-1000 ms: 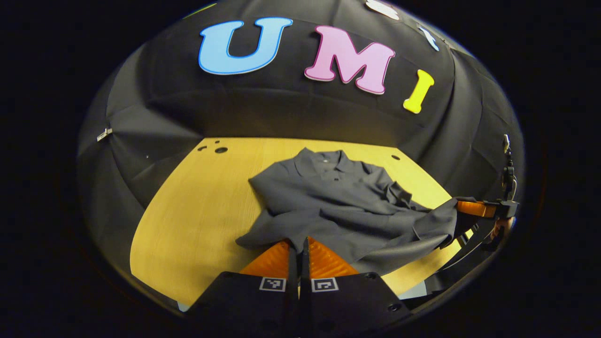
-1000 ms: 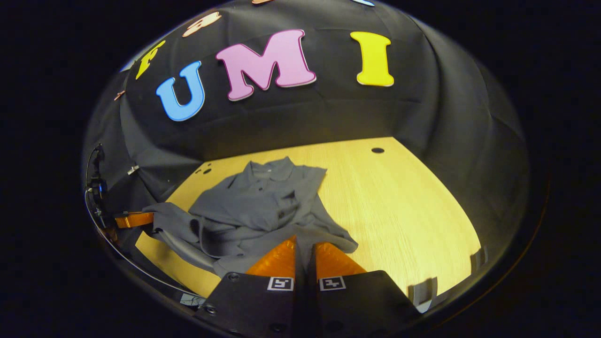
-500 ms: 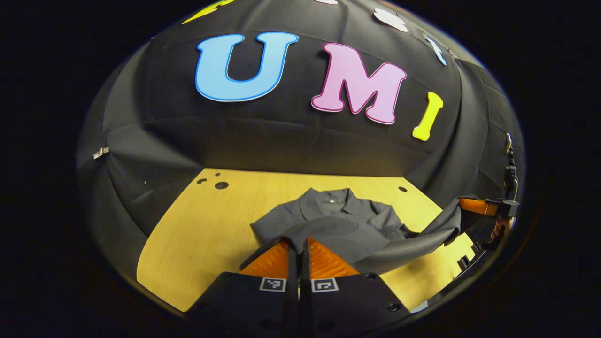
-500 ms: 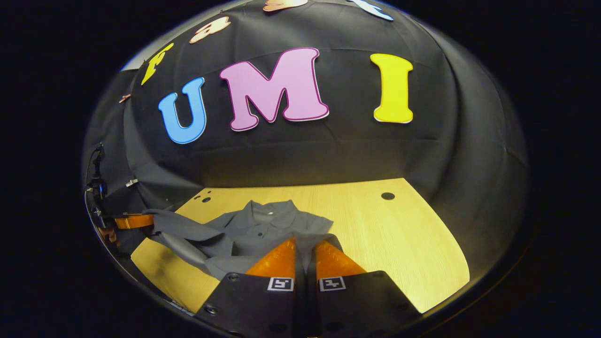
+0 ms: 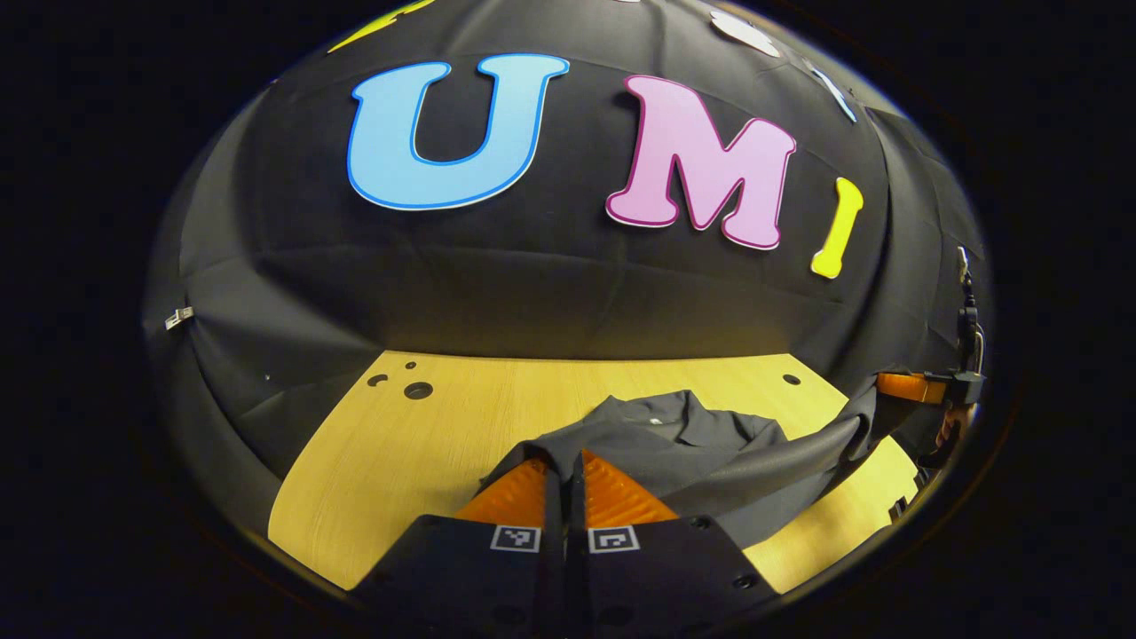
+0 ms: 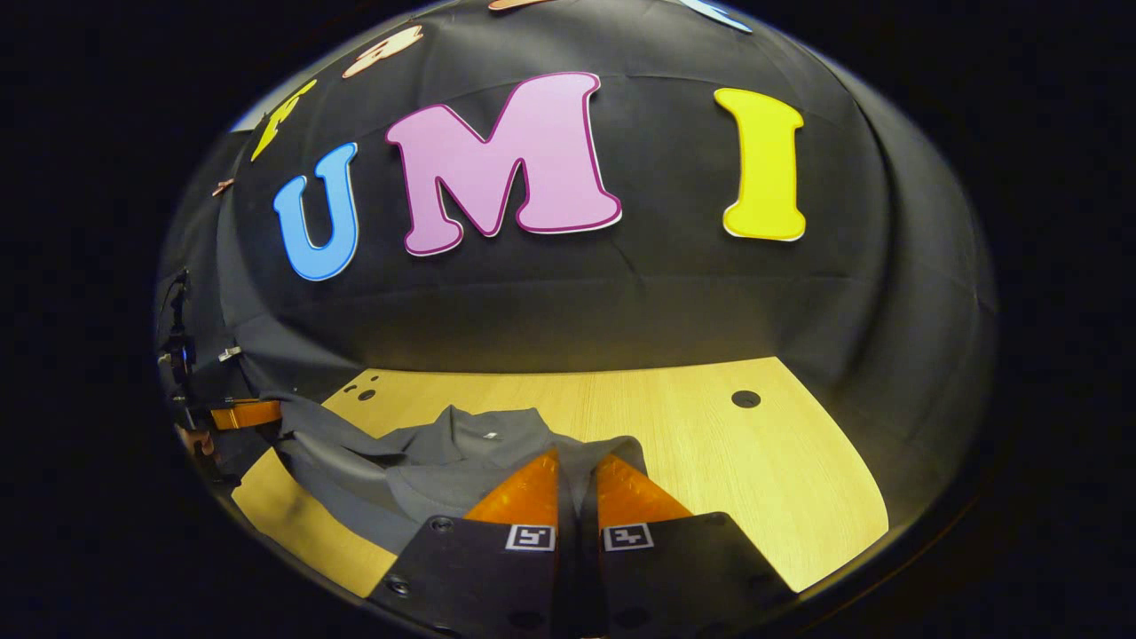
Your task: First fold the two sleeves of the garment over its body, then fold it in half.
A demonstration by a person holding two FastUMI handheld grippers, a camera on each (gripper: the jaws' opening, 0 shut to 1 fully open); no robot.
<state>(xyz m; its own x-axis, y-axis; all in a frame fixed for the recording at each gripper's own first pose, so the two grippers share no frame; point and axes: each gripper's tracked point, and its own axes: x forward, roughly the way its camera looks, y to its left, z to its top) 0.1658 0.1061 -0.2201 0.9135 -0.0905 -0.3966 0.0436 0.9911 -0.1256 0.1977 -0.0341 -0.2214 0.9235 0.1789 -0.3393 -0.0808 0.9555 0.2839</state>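
Wood-grain yellow tabletop [image 5: 426, 444], round holes near far corners [image 5: 417, 390] [image 6: 745, 398], black cloth wall [image 5: 532, 293] draped around all sides. Grey collared garment [image 5: 674, 444] on far half of tabletop, collar toward wall, hem edge lifted off surface and stretched between both tools. Left gripper [image 5: 564, 475] fingers together, clamped on hem corner. Right gripper [image 6: 577, 475] likewise pinching other hem corner of garment [image 6: 444, 453].
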